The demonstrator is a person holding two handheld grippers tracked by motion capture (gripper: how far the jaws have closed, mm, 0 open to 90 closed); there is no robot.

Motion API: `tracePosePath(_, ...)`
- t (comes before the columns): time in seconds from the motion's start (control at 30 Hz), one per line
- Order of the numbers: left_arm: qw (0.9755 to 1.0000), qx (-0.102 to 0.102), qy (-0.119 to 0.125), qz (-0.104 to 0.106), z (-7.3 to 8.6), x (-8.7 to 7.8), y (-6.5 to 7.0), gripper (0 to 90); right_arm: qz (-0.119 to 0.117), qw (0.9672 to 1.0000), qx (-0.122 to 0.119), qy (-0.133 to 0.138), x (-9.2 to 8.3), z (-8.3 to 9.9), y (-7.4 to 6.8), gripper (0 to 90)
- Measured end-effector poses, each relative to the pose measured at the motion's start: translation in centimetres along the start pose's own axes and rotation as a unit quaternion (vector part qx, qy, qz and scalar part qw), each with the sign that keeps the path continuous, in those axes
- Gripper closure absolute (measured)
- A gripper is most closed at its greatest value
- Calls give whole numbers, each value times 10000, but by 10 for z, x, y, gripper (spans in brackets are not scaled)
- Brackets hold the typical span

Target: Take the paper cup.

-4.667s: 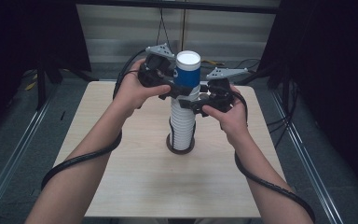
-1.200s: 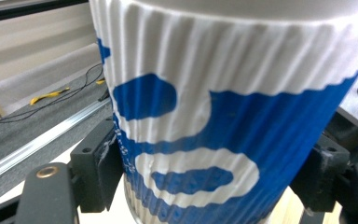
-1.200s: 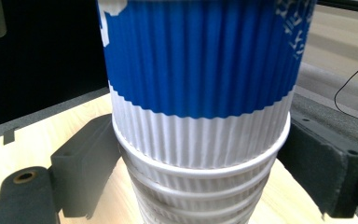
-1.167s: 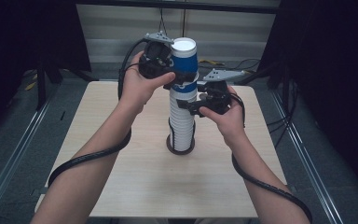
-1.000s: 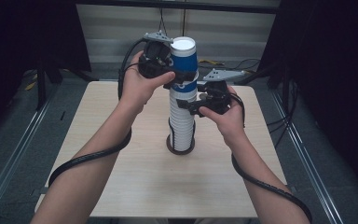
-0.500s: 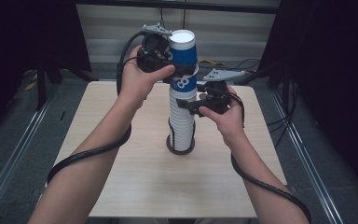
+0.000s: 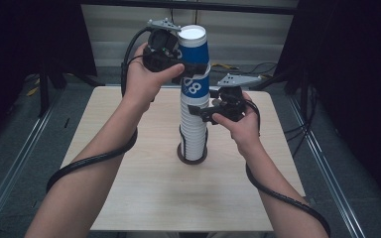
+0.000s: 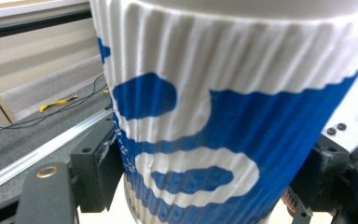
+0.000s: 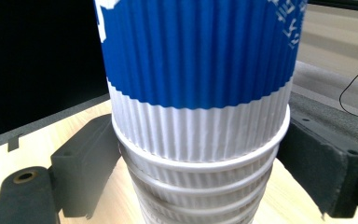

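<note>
A tall stack of ribbed white paper cups (image 7: 193, 136) stands upside down on a dark round base (image 7: 181, 154) in the middle of the table. The topmost cup, blue with white lettering (image 7: 193, 59), is partly drawn up off the stack. My left gripper (image 7: 189, 67) is shut on this blue cup (image 8: 191, 140), its jaws pressed on either side. My right gripper (image 7: 199, 112) is shut on the stack just under it, with its black jaws against the white rims (image 9: 200, 177). The blue cup (image 9: 196, 56) rises right above those rims.
The light wooden table (image 7: 129, 198) has bare room all around the stack. Metal rails (image 7: 10, 168) run along the floor on both sides, and cables (image 7: 258, 67) lie on the floor behind the table. Each gripper's black cable hangs along the forearm.
My left gripper has risen with the blue cup, sliding it up off the stack. The right gripper has kept its hold on the stack without moving.
</note>
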State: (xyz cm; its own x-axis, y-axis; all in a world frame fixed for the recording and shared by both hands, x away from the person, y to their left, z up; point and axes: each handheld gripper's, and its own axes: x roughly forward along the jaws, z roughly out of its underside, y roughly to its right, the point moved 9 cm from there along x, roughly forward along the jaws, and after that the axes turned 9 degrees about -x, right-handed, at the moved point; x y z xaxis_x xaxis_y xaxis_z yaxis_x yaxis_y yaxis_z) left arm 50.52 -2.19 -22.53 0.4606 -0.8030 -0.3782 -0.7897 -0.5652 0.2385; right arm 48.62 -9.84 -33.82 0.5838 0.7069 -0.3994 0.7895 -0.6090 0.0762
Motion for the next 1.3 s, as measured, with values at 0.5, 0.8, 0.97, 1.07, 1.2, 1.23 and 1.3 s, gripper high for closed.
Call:
tracePosePath(0.5, 9999, -40, 112, -39, -2, -25, -6, 227, -23, 10000, 55, 42, 0, 1, 1, 132)
tracePosePath(0.8, 9999, -98, 125, -33, 5, -36, -13, 230, -22, 10000, 59, 37, 0, 1, 1, 132)
tracePosePath(0.97, 9999, -83, 135, -65, 10, -42, -18, 230, -26, 10000, 63, 35, -1, 2, 0, 132)
tracePosePath(1.07, 9998, -125, 144, -60, 13, -46, -22, 230, -26, 10000, 68, 32, -1, 2, 0, 132)
tracePosePath(1.2, 9997, -140, 172, -89, 18, -52, -28, 230, -37, 9999, 79, 67, -1, 3, 0, 132)
tracePosePath(1.23, 9997, -140, 172, -89, 18, -52, -28, 230, -37, 9999, 79, 67, -1, 3, 0, 132)
tracePosePath(1.3, 9997, -161, 172, -103, 20, -55, -30, 230, -40, 9999, 89, 75, -1, 3, -1, 132)
